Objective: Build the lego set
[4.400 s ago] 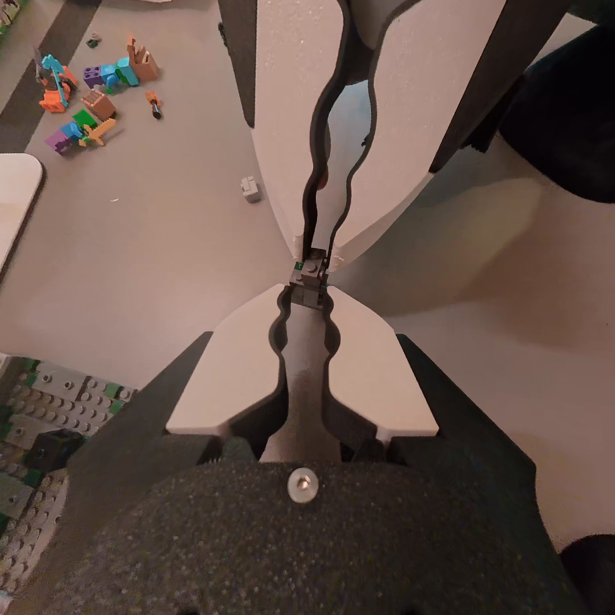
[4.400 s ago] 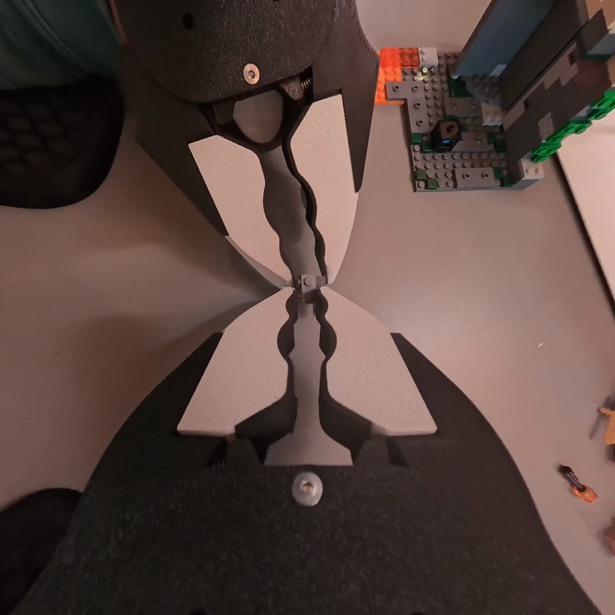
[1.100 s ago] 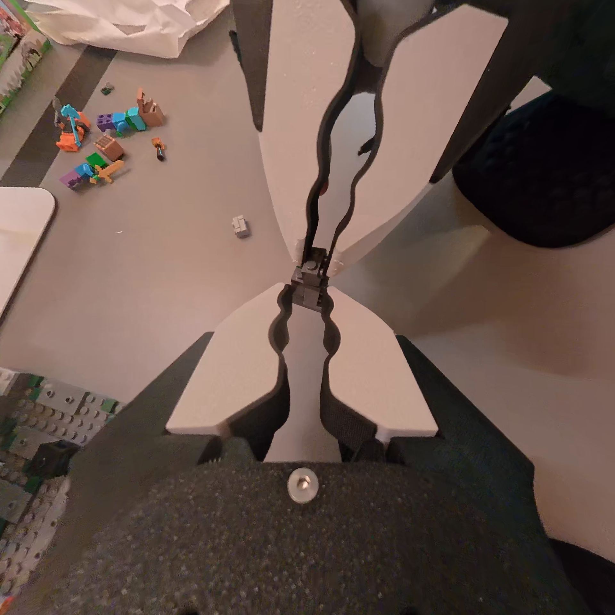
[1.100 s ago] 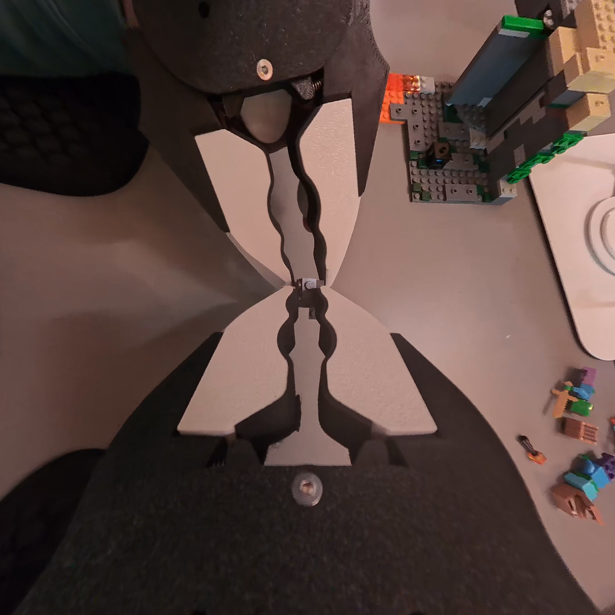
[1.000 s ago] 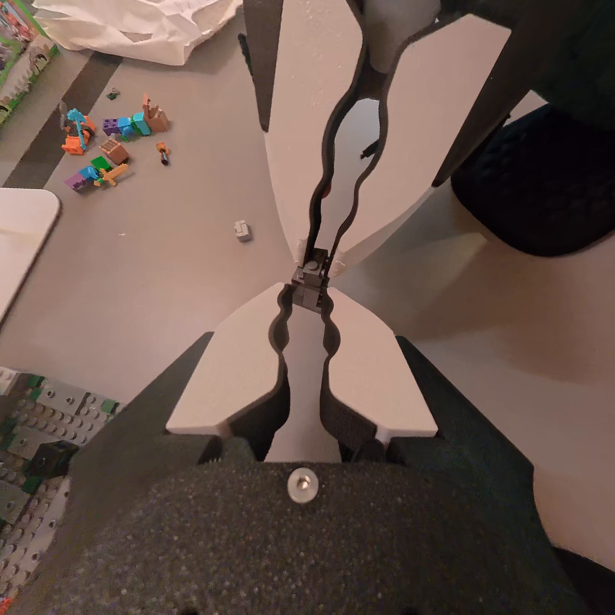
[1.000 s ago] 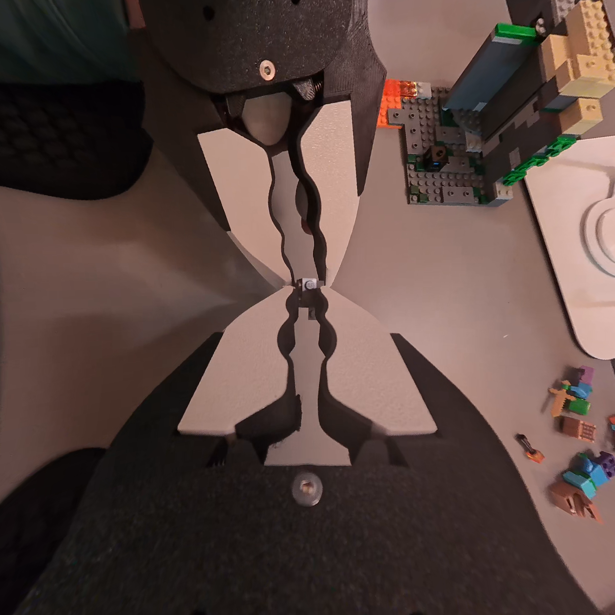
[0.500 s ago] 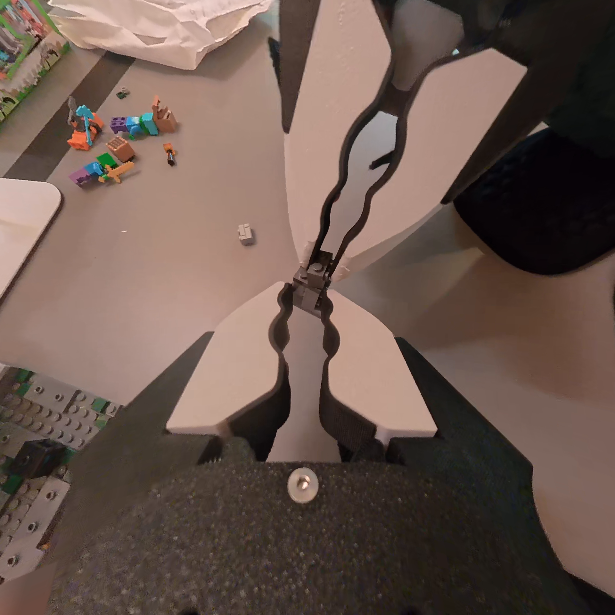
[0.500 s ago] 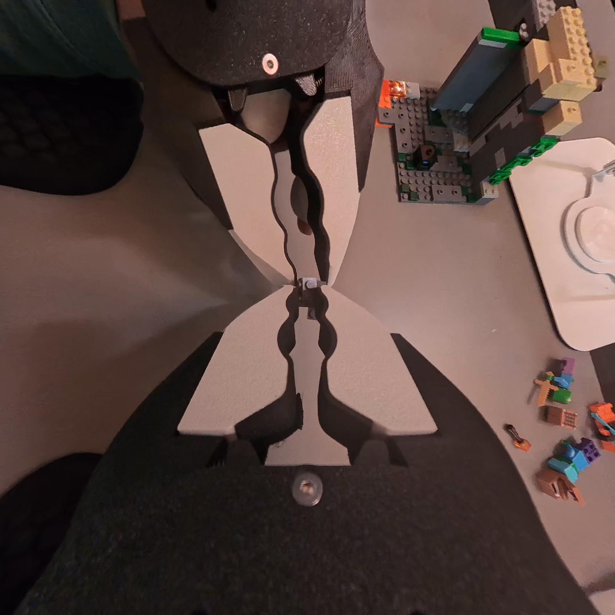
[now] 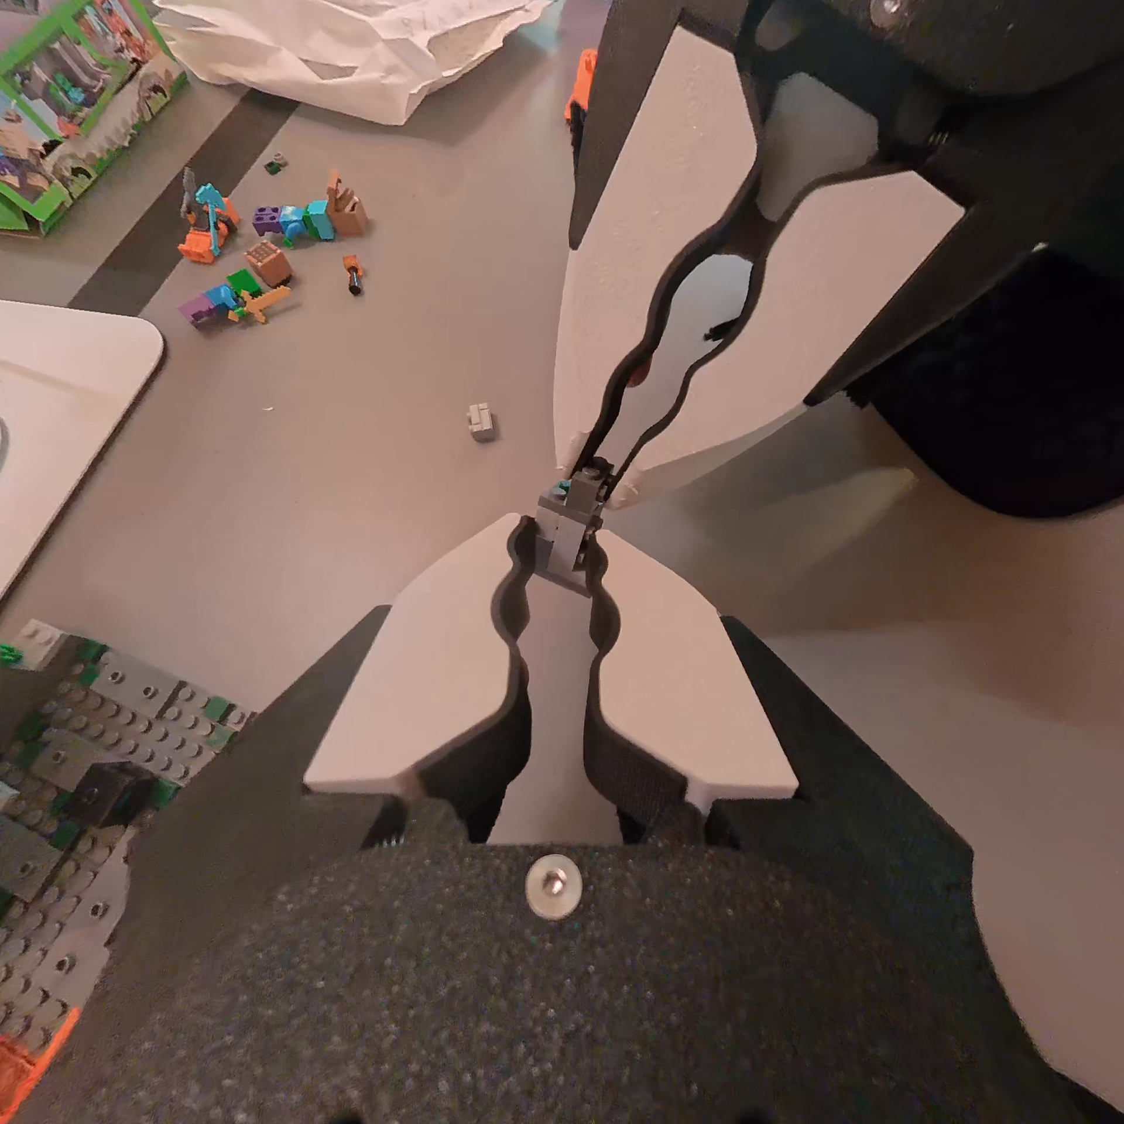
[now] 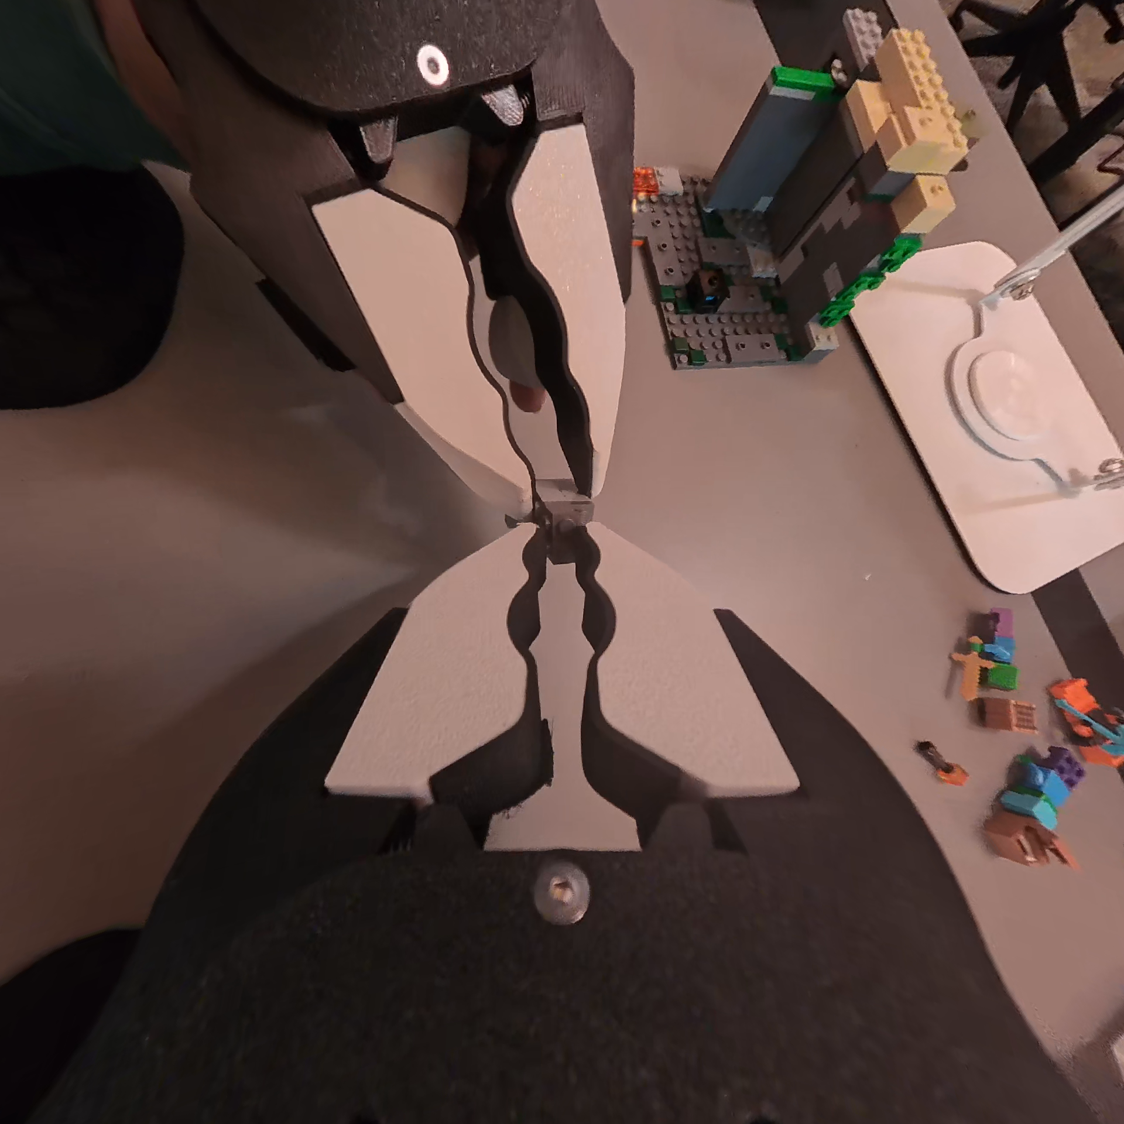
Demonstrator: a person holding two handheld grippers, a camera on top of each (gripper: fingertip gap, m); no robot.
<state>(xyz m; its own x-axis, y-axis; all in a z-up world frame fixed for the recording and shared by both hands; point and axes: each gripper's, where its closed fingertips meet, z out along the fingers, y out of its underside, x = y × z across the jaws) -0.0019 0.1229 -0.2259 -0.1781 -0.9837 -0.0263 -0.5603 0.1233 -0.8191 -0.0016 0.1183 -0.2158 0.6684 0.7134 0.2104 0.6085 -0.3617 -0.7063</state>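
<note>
My left gripper (image 9: 556, 530) is shut on a small grey brick assembly (image 9: 564, 550), held in the air above the grey table. My right gripper (image 10: 562, 538) is shut on a small grey brick (image 10: 567, 528). The two grippers meet tip to tip, and the small brick (image 9: 585, 486) presses against the end of the assembly (image 10: 562, 494). In the left wrist view the right gripper (image 9: 599, 480) comes in from the top right. The partly built lego model (image 10: 784, 243), with grey baseplate, dark walls and tan top, stands on the table at the right wrist view's upper right.
Loose coloured pieces and minifigures (image 9: 261, 249) lie on the table; they also show in the right wrist view (image 10: 1034, 730). A lone grey brick (image 9: 482, 421) lies near the grippers. A white board (image 10: 1003, 413), a lego box (image 9: 67, 103) and a white bag (image 9: 353, 42) are nearby. The tips of both grippers are at nearly the same place.
Both grippers have lifted and turned together, still tip to tip on the grey pieces. The right gripper now leans in from the upper right, and the model and loose pieces look farther off.
</note>
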